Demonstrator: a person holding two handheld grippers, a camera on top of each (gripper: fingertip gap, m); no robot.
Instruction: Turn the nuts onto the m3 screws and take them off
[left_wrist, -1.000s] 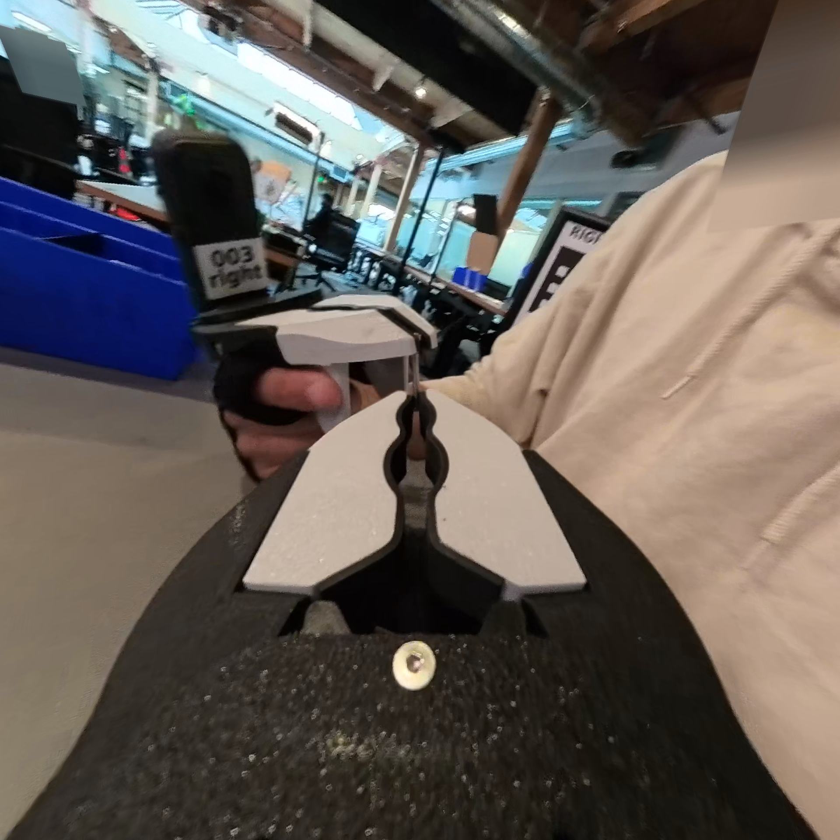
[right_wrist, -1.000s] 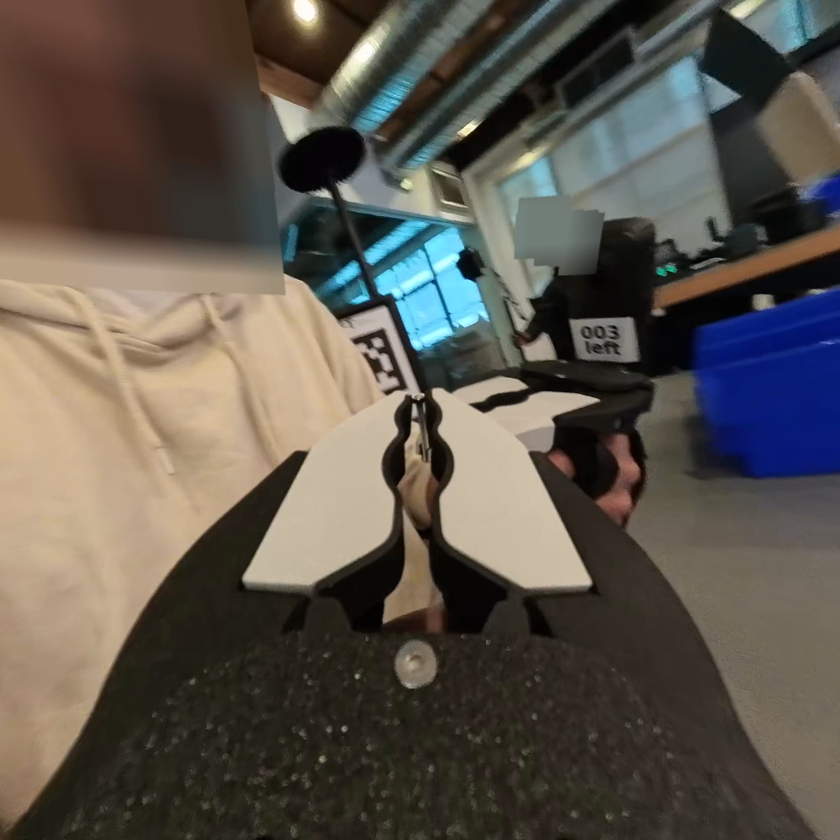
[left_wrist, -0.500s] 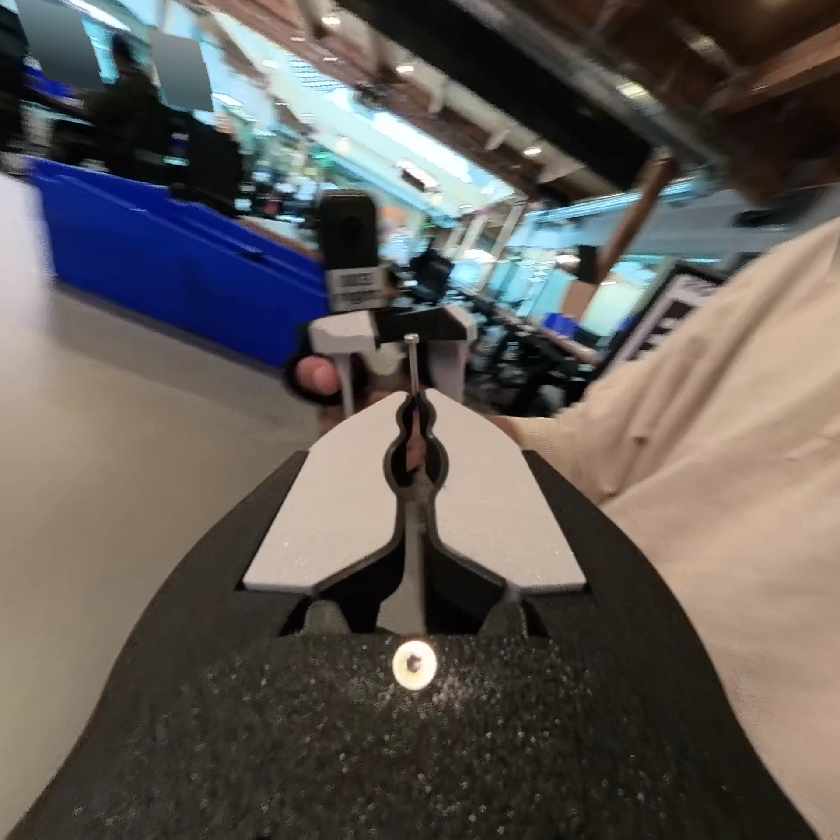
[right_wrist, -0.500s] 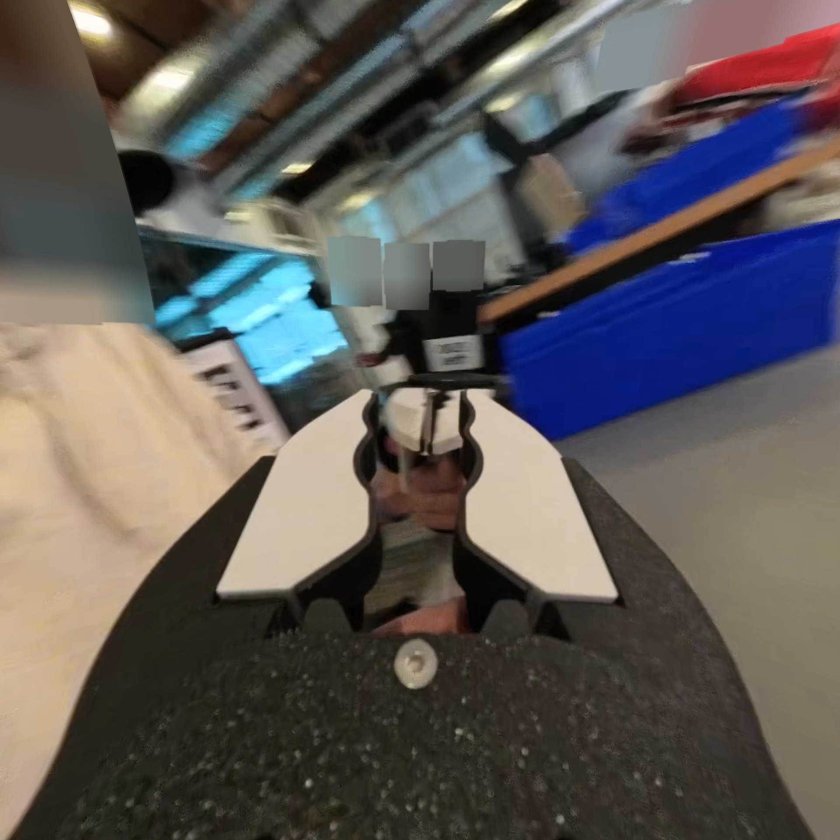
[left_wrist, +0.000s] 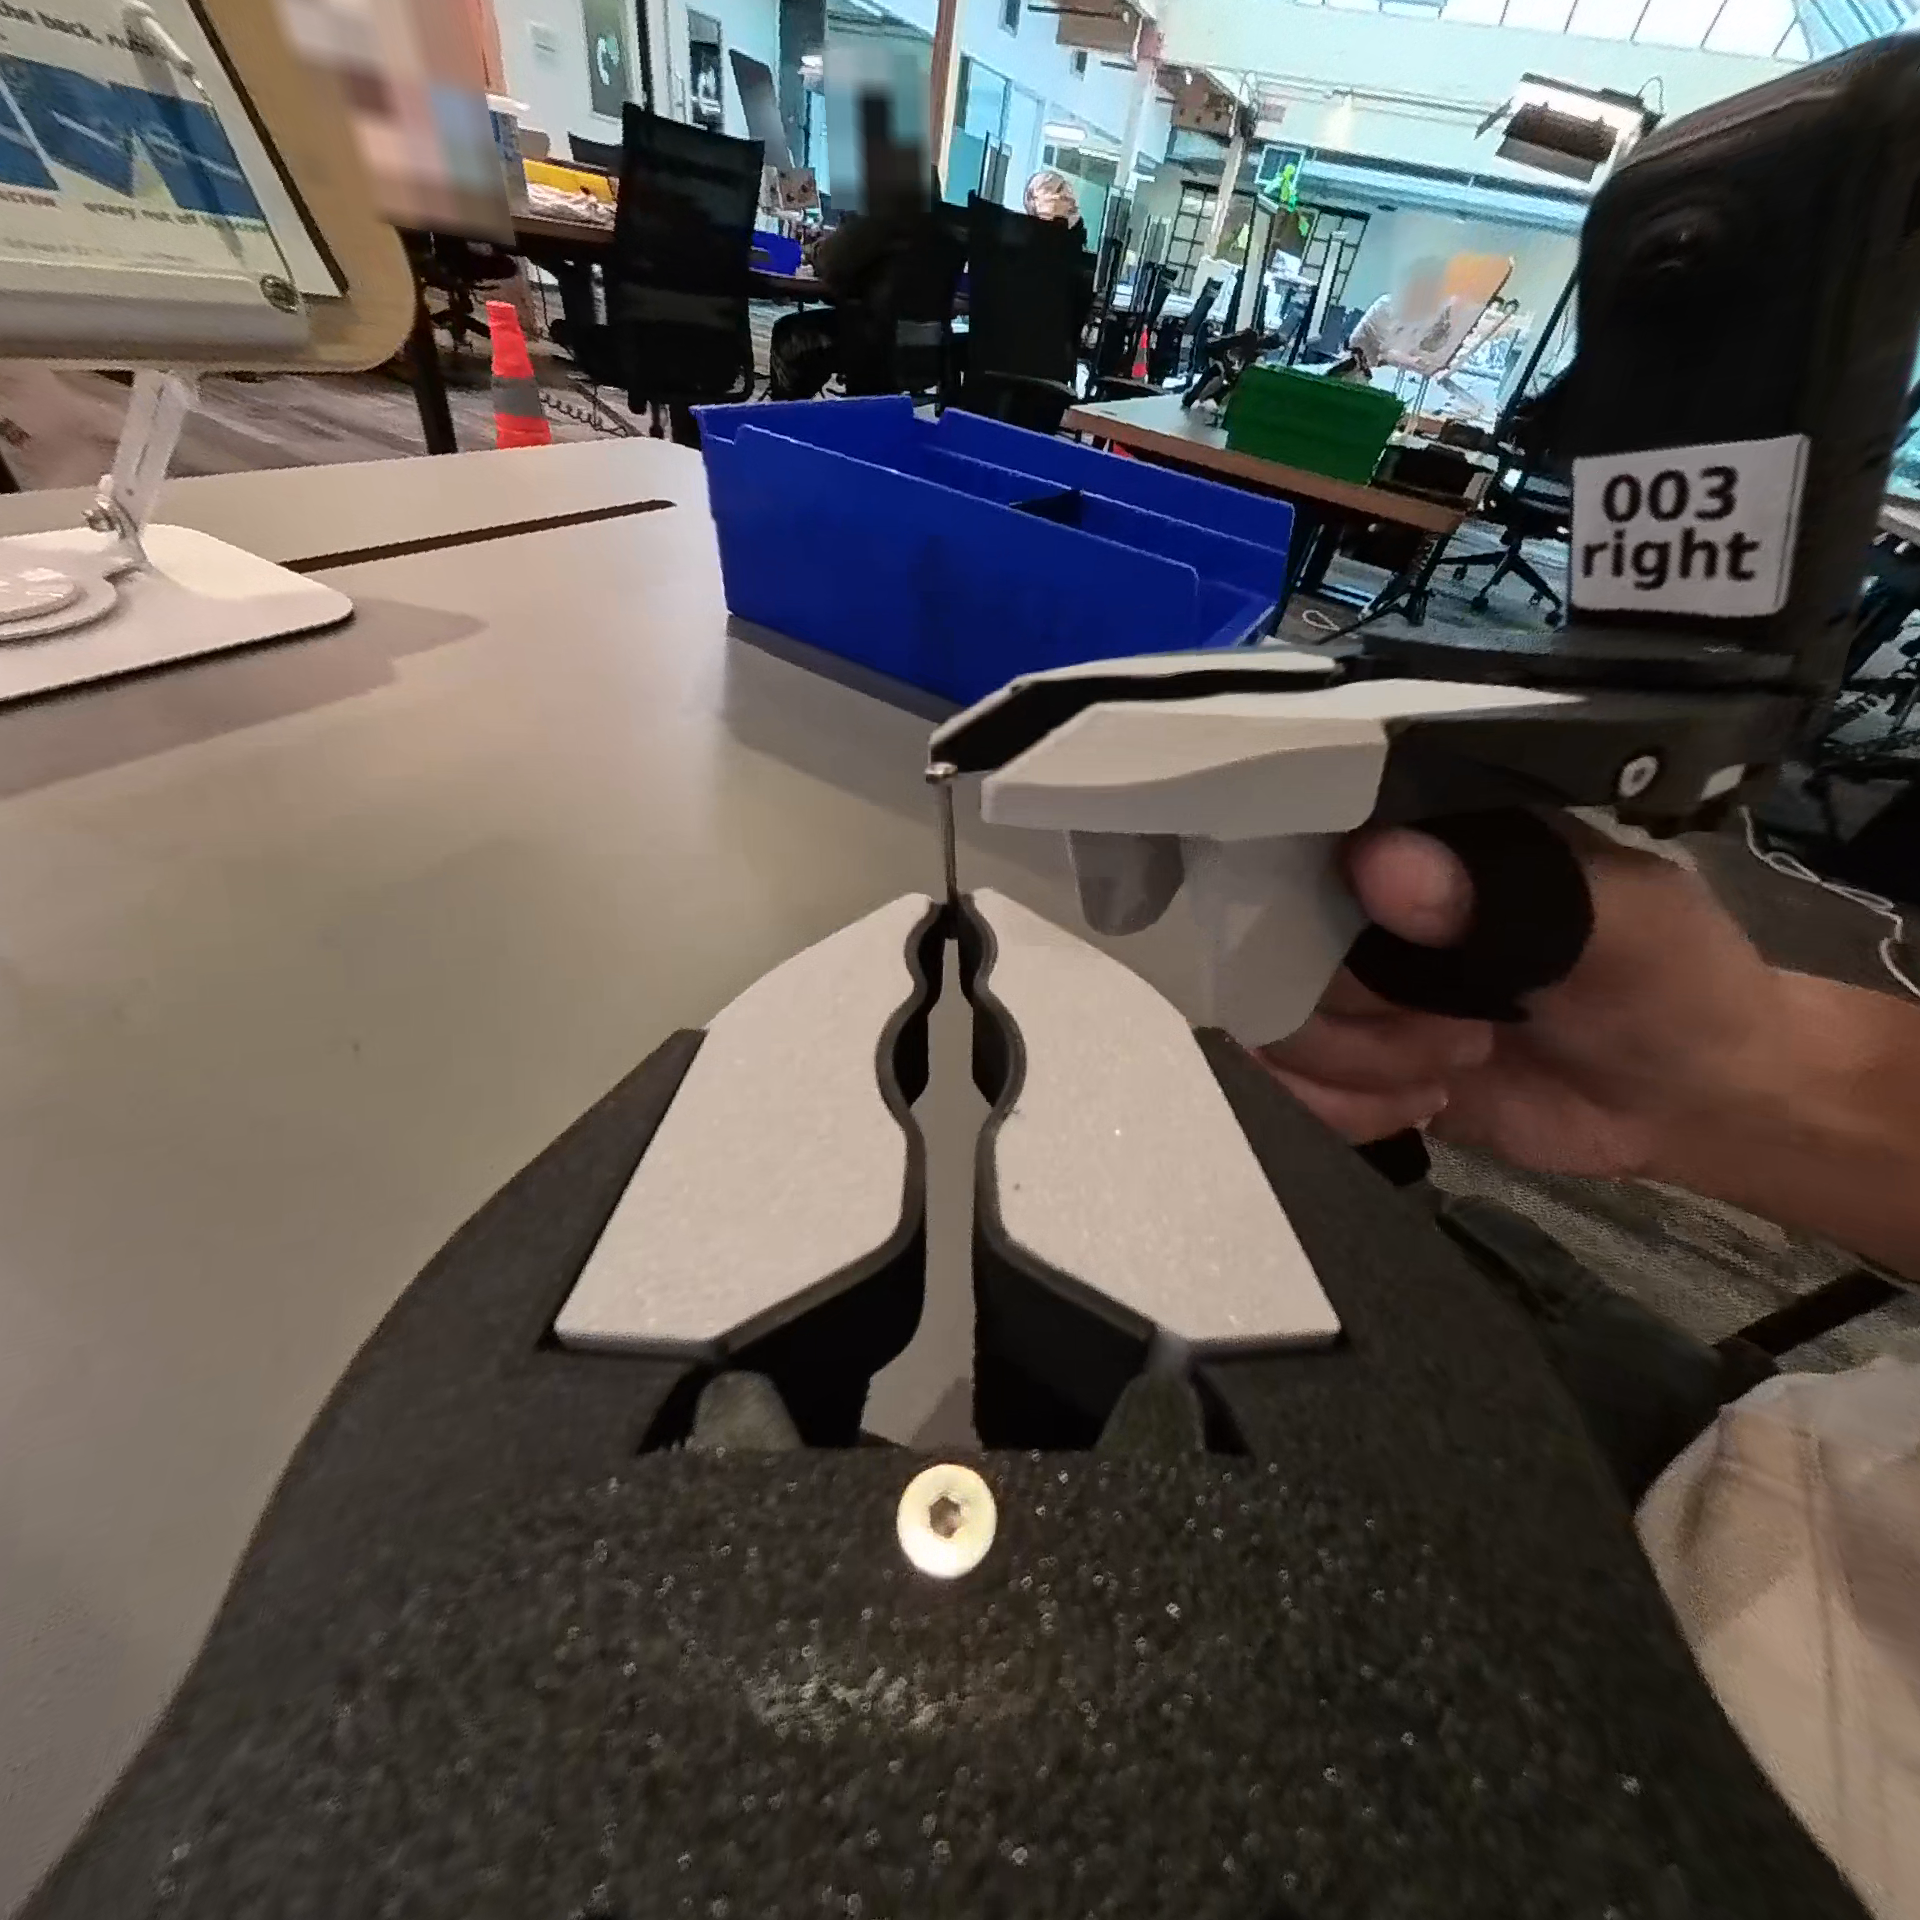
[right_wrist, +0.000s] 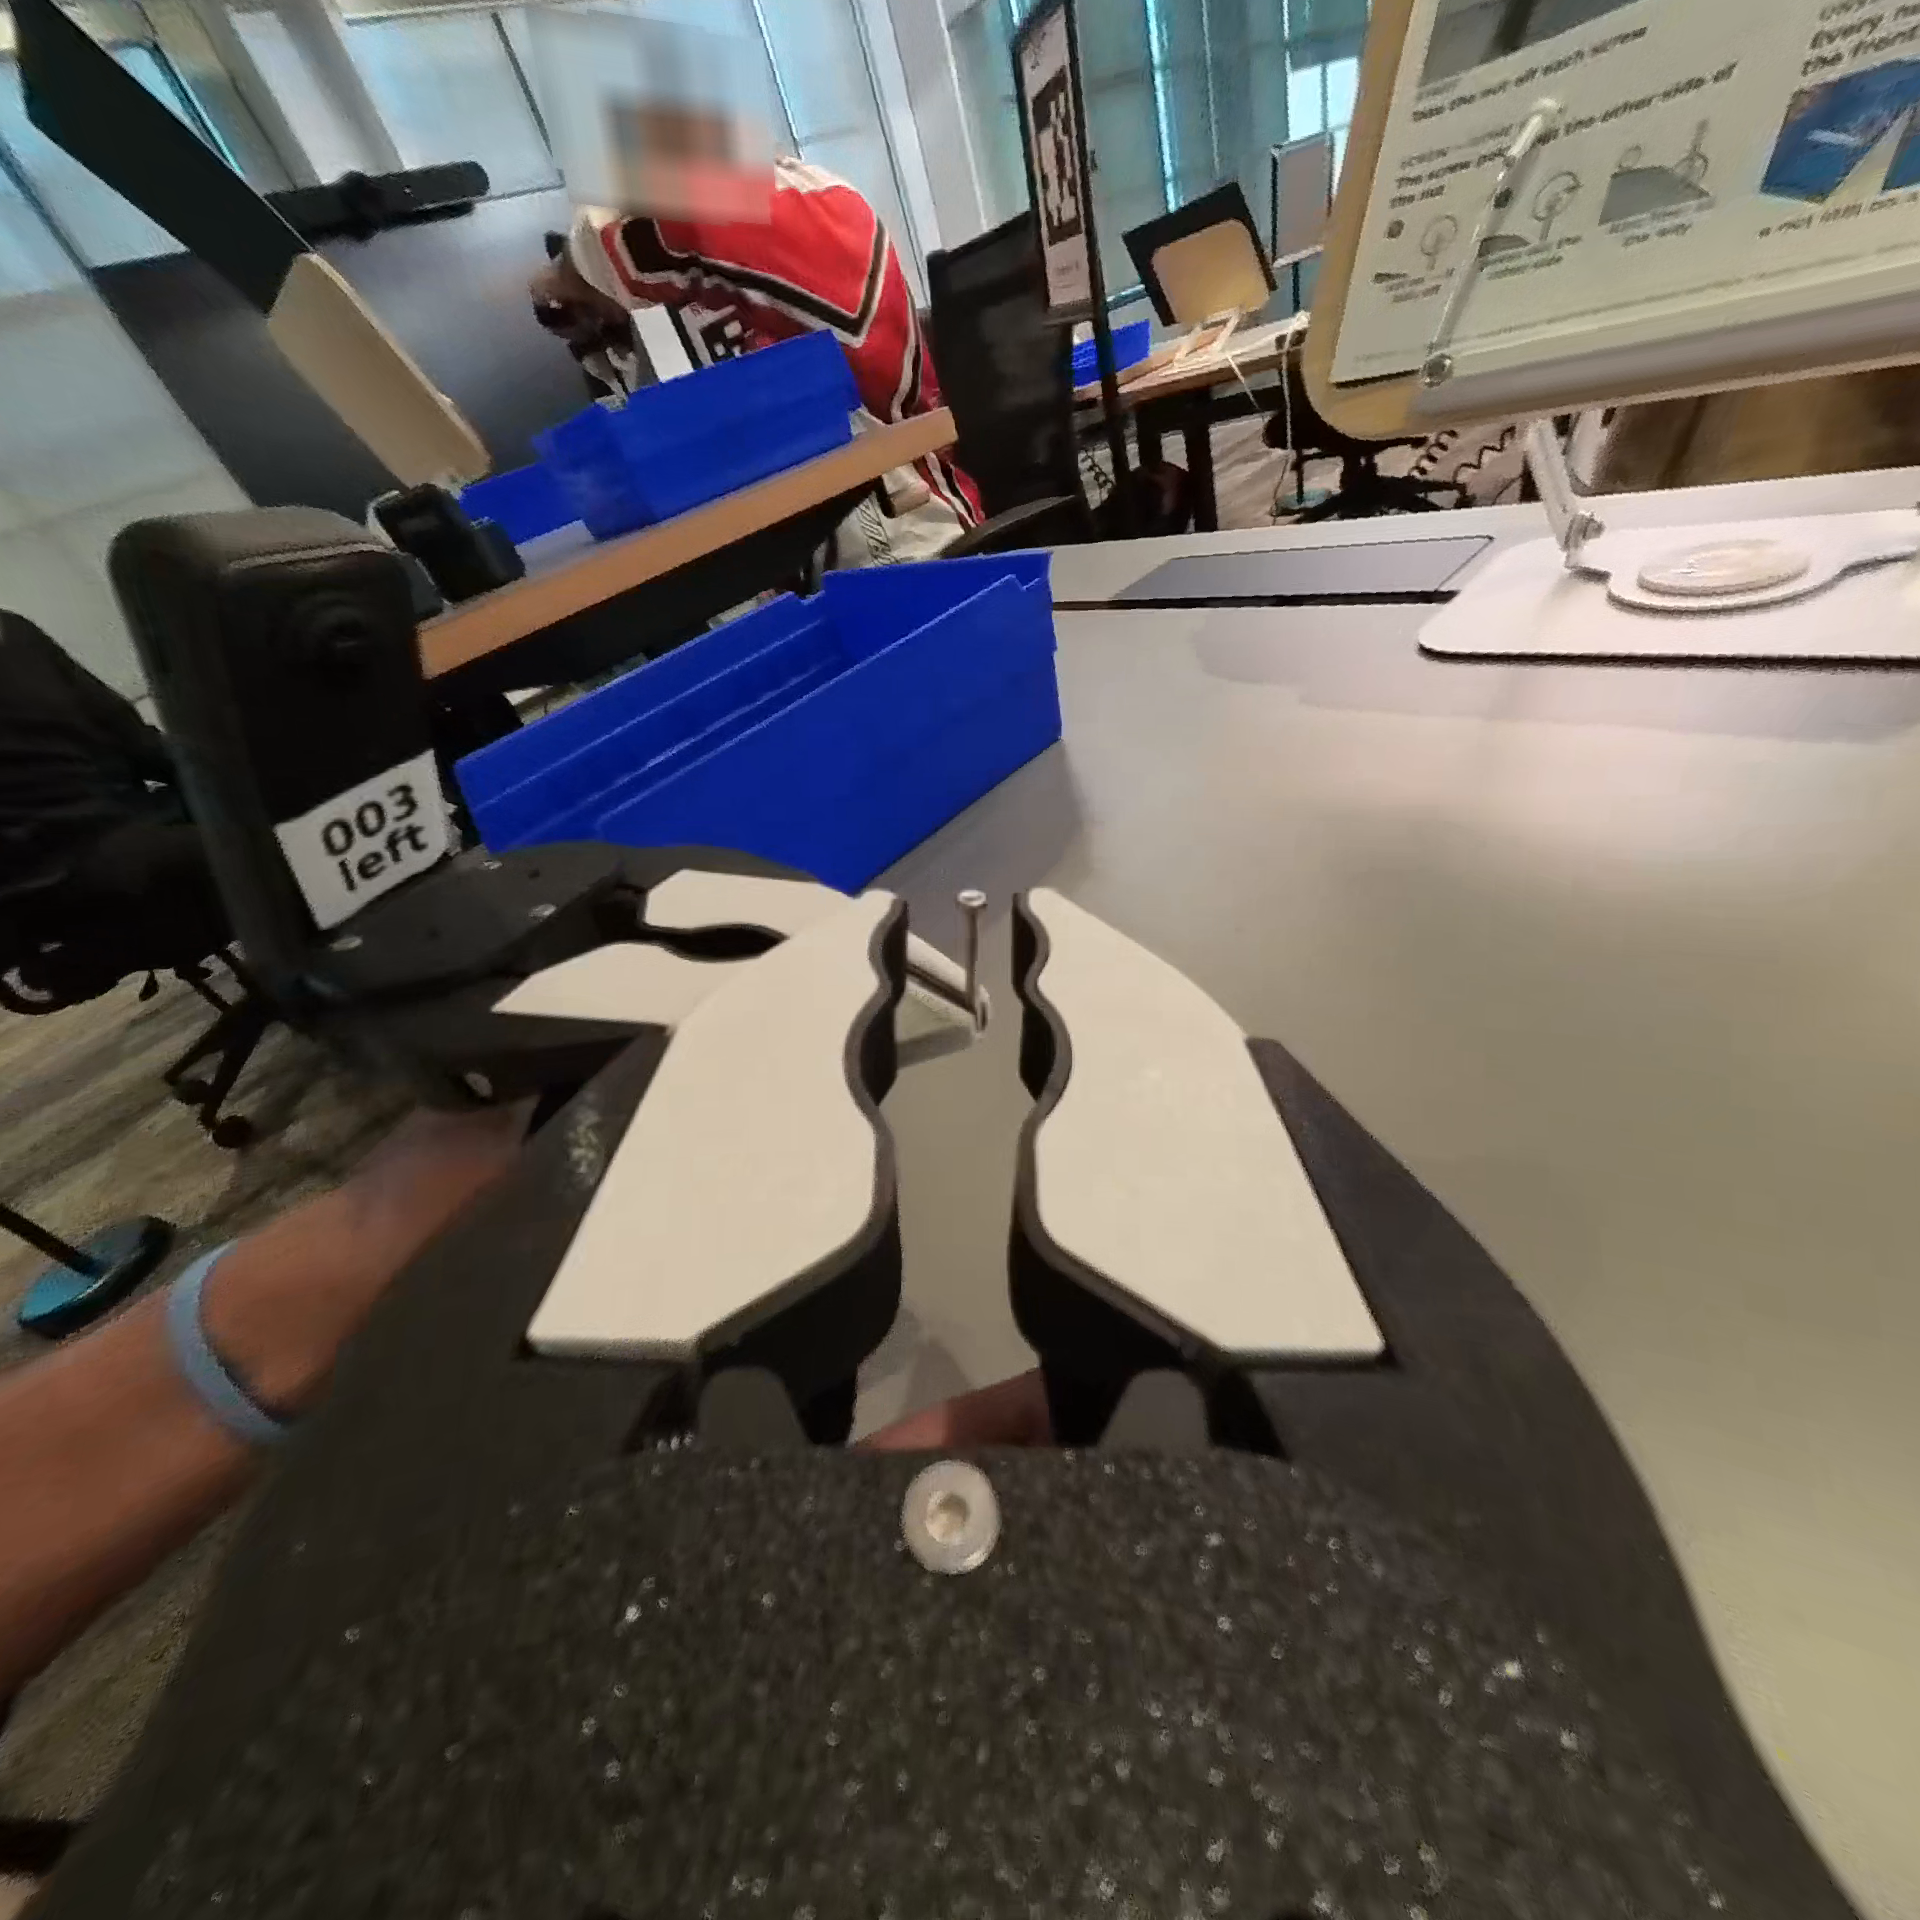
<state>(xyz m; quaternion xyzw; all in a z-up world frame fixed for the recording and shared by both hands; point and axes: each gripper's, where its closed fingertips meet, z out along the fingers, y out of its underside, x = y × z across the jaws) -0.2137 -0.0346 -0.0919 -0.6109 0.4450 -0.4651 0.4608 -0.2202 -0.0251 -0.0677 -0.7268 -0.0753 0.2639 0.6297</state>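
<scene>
In the left wrist view the left claw (left_wrist: 951, 914) pinches the upright m3 screw (left_wrist: 947, 842) by its lower end above the table (left_wrist: 364, 883), while in the right wrist view the right claw (right_wrist: 958, 925) stands spread around the screw's head (no nut visible, so threading seems still ahead)

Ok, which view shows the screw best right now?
The right wrist view: the screw stands upright, head up, between the open right claw. In the left wrist view it shows thinner, its base pinched in the left claw.

Blue bin (left_wrist: 966, 582), grey table (left_wrist: 416, 831)
</scene>
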